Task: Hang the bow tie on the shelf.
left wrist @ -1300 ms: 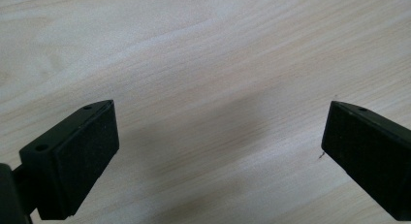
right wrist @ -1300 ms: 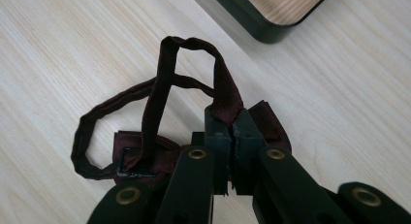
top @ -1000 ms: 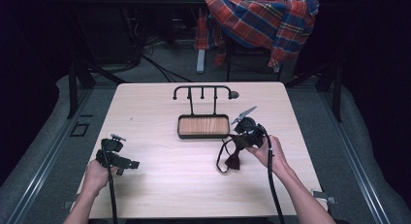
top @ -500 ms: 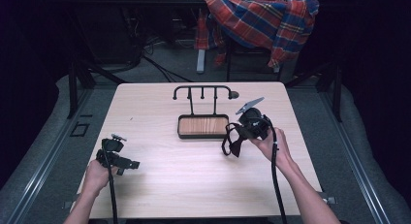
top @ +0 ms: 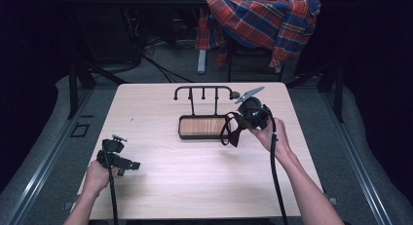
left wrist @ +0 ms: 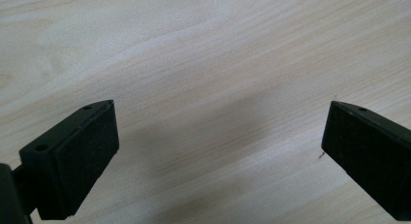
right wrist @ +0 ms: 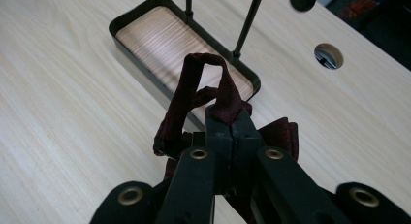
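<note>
With my right claw [right wrist: 231, 132] pinching the dark red bow tie [right wrist: 194, 100] above the tray [top: 181, 132] and left claw [left wrist: 218, 156] wide over bare surface, the dangling strap could snag the rack's hooks [top: 203, 91].

Worktop [top: 160, 186]: pale wood grain, lying in front of me, a round cable hole [right wrist: 328, 56] showing near its far edge. Black rack [top: 204, 93] with wood-lined tray [top: 202, 127]: standing at mid-worktop, hooks lining its top bar. Plaid shirt [top: 263, 20], red and blue: draping over a chair beyond the worktop. Grey floor [top: 165, 69]: cables trailing across it.
</note>
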A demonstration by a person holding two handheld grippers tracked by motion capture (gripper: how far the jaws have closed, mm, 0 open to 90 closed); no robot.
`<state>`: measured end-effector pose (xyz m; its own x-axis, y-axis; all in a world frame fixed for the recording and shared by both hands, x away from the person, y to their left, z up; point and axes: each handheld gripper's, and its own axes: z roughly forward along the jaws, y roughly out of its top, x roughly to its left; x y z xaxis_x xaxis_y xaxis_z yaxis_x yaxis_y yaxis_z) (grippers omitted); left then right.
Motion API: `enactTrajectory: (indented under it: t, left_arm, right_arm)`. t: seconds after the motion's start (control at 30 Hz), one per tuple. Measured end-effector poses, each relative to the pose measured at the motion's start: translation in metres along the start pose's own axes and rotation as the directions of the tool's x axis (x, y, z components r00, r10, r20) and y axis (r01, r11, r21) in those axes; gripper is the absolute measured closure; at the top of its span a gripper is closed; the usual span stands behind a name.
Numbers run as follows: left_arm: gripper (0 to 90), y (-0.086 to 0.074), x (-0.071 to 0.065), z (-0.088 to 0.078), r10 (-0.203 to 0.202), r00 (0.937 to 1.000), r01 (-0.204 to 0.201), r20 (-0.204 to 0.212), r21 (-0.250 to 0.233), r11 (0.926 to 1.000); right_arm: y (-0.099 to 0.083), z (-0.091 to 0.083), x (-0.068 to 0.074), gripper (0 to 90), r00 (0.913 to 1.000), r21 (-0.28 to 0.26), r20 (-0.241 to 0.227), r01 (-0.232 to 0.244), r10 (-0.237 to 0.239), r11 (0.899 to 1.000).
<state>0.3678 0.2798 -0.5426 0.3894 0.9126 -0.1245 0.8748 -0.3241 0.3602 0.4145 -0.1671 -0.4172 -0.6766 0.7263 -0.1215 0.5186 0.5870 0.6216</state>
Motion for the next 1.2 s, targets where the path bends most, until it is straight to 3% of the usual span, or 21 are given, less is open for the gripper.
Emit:
enactTrajectory:
  t: [0.37, 0.83, 1.2]
  left_arm:
    - [0.1, 0.000, -0.002, -0.001, 0.005, 1.0000, -0.005, -0.003, 0.004, 1.0000]
    - [0.0, 0.000, -0.002, 0.001, 0.004, 1.0000, -0.004, 0.001, 0.005, 1.0000]
    - [0.1, 0.000, -0.002, 0.001, 0.006, 1.0000, -0.006, 0.002, 0.007, 1.0000]
  right_arm:
    - [0.018, -0.003, -0.013, 89.2, 0.9995, -0.036, 0.020, -0.024, 0.024, 0.999]
    - [0.024, -0.003, -0.023, 89.2, 0.9984, -0.077, 0.020, -0.051, 0.052, 0.996]
    - [0.027, 0.000, -0.035, 89.2, 0.9957, -0.067, 0.028, -0.086, 0.088, 0.994]
